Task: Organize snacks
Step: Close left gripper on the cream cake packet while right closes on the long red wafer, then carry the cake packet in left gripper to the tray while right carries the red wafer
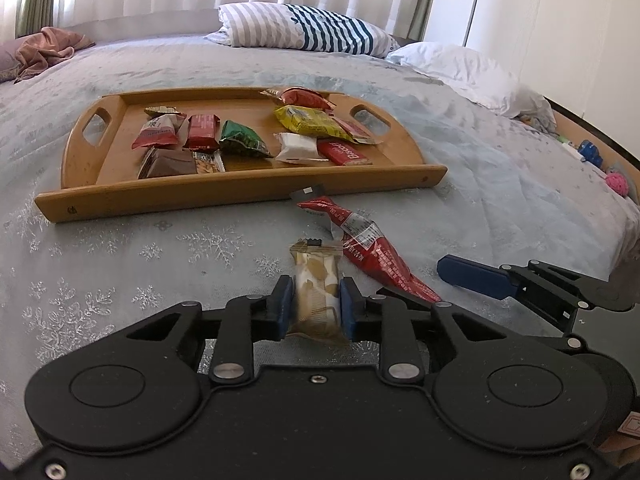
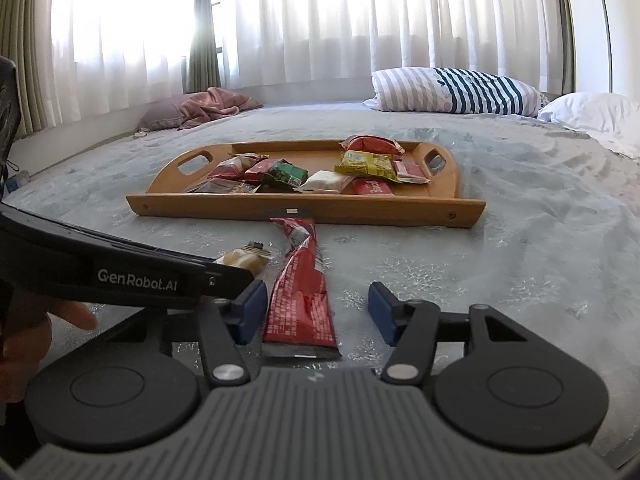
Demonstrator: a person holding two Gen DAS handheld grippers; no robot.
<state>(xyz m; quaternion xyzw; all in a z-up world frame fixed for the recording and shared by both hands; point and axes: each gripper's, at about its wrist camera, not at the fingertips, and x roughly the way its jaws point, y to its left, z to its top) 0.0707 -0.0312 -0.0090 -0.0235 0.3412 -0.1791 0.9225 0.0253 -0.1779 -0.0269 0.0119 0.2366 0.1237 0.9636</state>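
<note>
Jaws of my left gripper [image 1: 314,308] clench a beige snack packet [image 1: 316,280]; my right gripper [image 2: 318,310] stands released around a long red packet [image 2: 300,304] on the bed [image 2: 520,240]. Beyond both lies the wooden tray [image 1: 240,192] of snacks.

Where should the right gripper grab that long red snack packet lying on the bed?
Grip the long red snack packet across its wide, flat near end, coming in low from the near side along its length. It lies flat on the bedspread, pointing toward the wooden tray, and its far part is twisted and narrow. The right gripper already straddles that near end, jaws open with gaps either side.
</note>
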